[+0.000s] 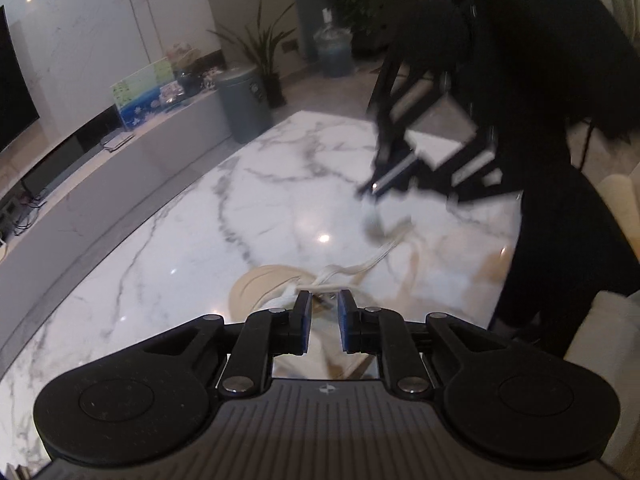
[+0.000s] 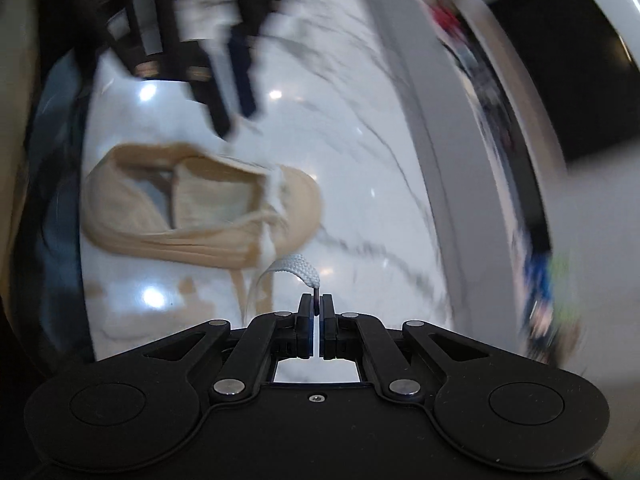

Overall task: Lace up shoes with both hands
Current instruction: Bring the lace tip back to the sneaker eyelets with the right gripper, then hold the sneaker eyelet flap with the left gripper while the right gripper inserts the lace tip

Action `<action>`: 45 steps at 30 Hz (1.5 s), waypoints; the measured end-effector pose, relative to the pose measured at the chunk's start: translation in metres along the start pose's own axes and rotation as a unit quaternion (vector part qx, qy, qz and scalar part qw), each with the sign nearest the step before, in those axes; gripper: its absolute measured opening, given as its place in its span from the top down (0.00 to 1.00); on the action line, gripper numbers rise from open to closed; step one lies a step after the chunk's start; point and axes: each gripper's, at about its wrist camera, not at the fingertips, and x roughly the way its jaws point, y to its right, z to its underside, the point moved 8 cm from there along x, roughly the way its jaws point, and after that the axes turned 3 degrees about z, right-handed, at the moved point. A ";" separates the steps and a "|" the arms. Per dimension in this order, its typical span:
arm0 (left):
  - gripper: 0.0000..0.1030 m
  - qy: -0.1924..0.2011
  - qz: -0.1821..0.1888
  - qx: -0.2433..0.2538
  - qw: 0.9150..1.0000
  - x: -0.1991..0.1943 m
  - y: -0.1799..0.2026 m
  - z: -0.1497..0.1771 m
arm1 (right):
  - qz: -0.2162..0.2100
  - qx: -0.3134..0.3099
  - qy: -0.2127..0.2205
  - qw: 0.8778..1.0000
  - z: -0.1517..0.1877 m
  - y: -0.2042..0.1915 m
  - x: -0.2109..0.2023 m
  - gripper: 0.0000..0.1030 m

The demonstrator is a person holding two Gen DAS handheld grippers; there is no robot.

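Note:
A beige canvas shoe (image 2: 200, 208) lies on its side on the white marble table (image 2: 360, 160), with its opening toward the right wrist camera. My right gripper (image 2: 316, 300) is shut on the dark tip of the white shoelace (image 2: 292, 266), which arcs back to the shoe's eyelets. In the left wrist view, my left gripper (image 1: 325, 300) hovers over the shoe's toe (image 1: 260, 284). Its jaws stand slightly apart with nothing pinched between them. The lace (image 1: 360, 268) runs from the shoe toward the blurred right gripper (image 1: 370, 192). The left gripper (image 2: 236, 120) shows blurred above the shoe.
A person in dark clothing (image 1: 560, 160) stands at the table's right side. Beyond the far table edge are a grey bin (image 1: 244, 100), a low grey bench (image 1: 120, 160), a potted plant (image 1: 264, 48) and a water bottle (image 1: 334, 50). A dark screen (image 1: 12, 92) hangs at the left.

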 end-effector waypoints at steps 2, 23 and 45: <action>0.86 -0.001 0.004 -0.001 1.000 0.003 0.001 0.001 | -0.002 -0.057 0.012 0.998 -0.008 -0.014 0.002 1.00; 0.80 -0.023 0.012 -0.039 0.999 0.020 -0.015 0.023 | -0.034 -0.079 0.062 0.994 -0.037 -0.022 0.012 0.99; 0.80 -0.045 0.018 -0.044 0.998 0.023 -0.018 0.033 | -0.253 0.324 -0.020 0.911 -0.030 0.014 0.055 0.78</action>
